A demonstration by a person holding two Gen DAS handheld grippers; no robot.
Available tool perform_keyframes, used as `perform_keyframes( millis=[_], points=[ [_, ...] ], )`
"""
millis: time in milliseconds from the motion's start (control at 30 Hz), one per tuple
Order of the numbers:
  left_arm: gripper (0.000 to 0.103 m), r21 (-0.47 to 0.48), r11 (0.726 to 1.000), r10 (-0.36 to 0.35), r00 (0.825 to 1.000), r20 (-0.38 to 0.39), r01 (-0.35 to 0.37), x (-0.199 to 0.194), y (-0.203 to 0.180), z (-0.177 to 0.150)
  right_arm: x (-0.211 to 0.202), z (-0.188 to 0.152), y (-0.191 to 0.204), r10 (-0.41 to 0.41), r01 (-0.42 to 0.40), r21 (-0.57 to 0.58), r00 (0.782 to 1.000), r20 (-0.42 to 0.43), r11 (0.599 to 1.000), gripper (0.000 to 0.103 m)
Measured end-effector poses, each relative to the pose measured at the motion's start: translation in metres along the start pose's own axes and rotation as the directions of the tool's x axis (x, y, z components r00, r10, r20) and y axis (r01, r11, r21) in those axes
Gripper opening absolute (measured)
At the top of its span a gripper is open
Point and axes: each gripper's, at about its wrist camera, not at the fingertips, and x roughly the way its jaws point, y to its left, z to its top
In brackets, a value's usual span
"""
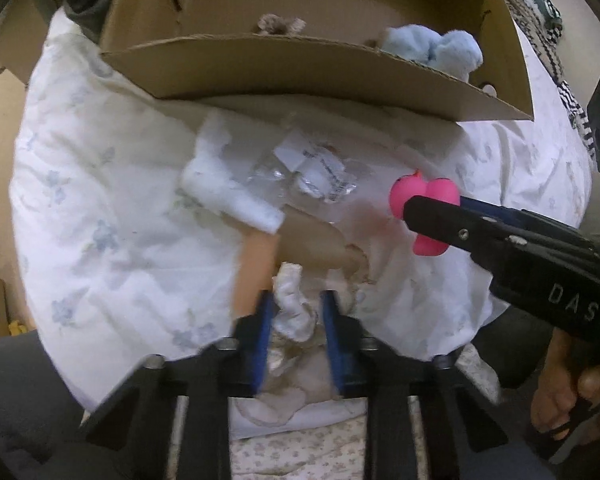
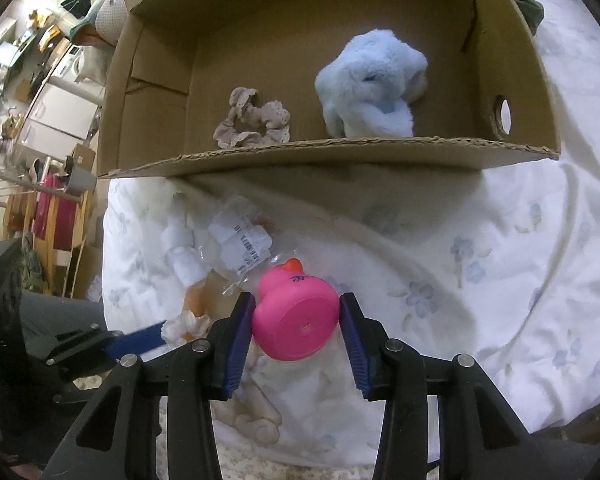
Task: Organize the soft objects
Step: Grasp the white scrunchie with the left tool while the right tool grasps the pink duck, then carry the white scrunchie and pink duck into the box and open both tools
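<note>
On the bed, near side: I have both claws low over the white floral duvet [image 2: 480, 240], with the box [image 2: 340, 156] lying across the far side.
Right claw [image 2: 296, 320]: clamped on the pink duck [image 2: 296, 316], one pad on each flank, flat base toward my camera and beak toward the box; I judge a side grip suits it since the rubber gives and the base is too broad.
Left claw [image 1: 296, 312]: pads apart, straddling a frilly white cloth piece [image 1: 294, 308] of what looks like a doll [image 1: 308, 248]; whether they touch it I cannot tell, the view is blurred.
Already in the box: blue plush [image 2: 374, 88] on the right, beige scrunchie [image 2: 252, 120] left of it, well apart, so that is plainly where soft things go.
Loose on the bed: a clear plastic bag [image 2: 240, 240] with a barcode label and a white sock-like piece [image 2: 184, 260], between the claws and the box.
Edges: the near box wall stands up as a lip with a ragged cut edge; I judge the duck must clear it.
Open room: bare cardboard floor left of the scrunchie and between the two items; the right wall has a hand hole, the plush sits near it.
Risk: the left claw is just beside my right one, so paths could cross.
</note>
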Motion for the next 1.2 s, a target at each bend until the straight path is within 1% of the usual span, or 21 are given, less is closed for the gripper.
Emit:
perform_keyframes(
  millis=[167, 267, 333, 400, 533, 633, 700, 767, 933, 1033, 1100, 1200],
  points=[
    [0.009, 0.027, 0.999, -0.025, 0.999, 0.023, 0.024, -0.011, -0.008, 0.001, -0.001, 0.001, 0.0, 0.0, 0.0, -0.008, 1.0, 0.002, 1.0, 0.046],
    [0.009, 0.029, 0.999, -0.036, 0.998, 0.042, 0.034, -0.021, -0.007, -0.002, -0.003, 0.0, 0.001, 0.005, -0.005, -0.008, 1.0, 0.007, 1.0, 0.046],
    [0.009, 0.039, 0.999, -0.027, 0.997, 0.067, 0.024, -0.029, -0.007, -0.002, -0.004, -0.001, 0.002, 0.009, -0.009, -0.006, 1.0, 0.011, 1.0, 0.046],
    [0.009, 0.033, 0.999, -0.016, 0.994, 0.108, 0.012, -0.04, -0.004, -0.002, -0.006, -0.002, 0.001, 0.012, -0.012, -0.003, 1.0, 0.016, 1.0, 0.046],
    [0.009, -0.007, 1.0, 0.009, 0.986, 0.165, -0.007, -0.051, 0.006, 0.0, -0.011, -0.004, 0.0, 0.015, -0.015, -0.001, 0.999, 0.031, 1.0, 0.046],
    [0.009, -0.039, 0.999, 0.036, 0.981, 0.19, -0.029, -0.056, 0.013, 0.002, -0.017, -0.006, -0.001, 0.015, -0.016, 0.002, 0.999, 0.046, 1.0, 0.046],
    [0.008, -0.064, 0.997, 0.06, 0.975, 0.212, -0.048, -0.061, 0.018, 0.002, -0.021, -0.007, 0.0, 0.017, -0.017, 0.002, 0.998, 0.06, 1.0, 0.046],
    [0.009, -0.089, 0.995, 0.068, 0.97, 0.234, -0.048, -0.066, 0.023, 0.003, -0.026, -0.008, 0.002, 0.024, -0.024, 0.001, 0.997, 0.076, 1.0, 0.046],
    [0.008, -0.134, 0.989, 0.097, 0.949, 0.3, -0.059, -0.086, 0.032, 0.008, -0.041, -0.007, 0.01, 0.063, -0.063, -0.007, 0.991, 0.121, 0.998, 0.045],
    [0.008, -0.135, 0.989, 0.1, 0.941, 0.323, -0.059, -0.097, 0.031, 0.015, -0.047, -0.004, 0.011, 0.09, -0.092, 0.007, 0.984, 0.151, 0.996, 0.045],
    [0.008, -0.125, 0.99, 0.105, 0.929, 0.354, -0.064, -0.108, 0.028, 0.022, -0.053, 0.001, 0.013, 0.109, -0.112, 0.006, 0.98, 0.167, 0.994, 0.045],
    [0.009, -0.111, 0.991, 0.115, 0.916, 0.385, -0.078, -0.123, 0.025, 0.034, -0.065, 0.01, 0.02, 0.119, -0.119, -0.012, 0.971, 0.206, 0.993, 0.045]
  ],
)
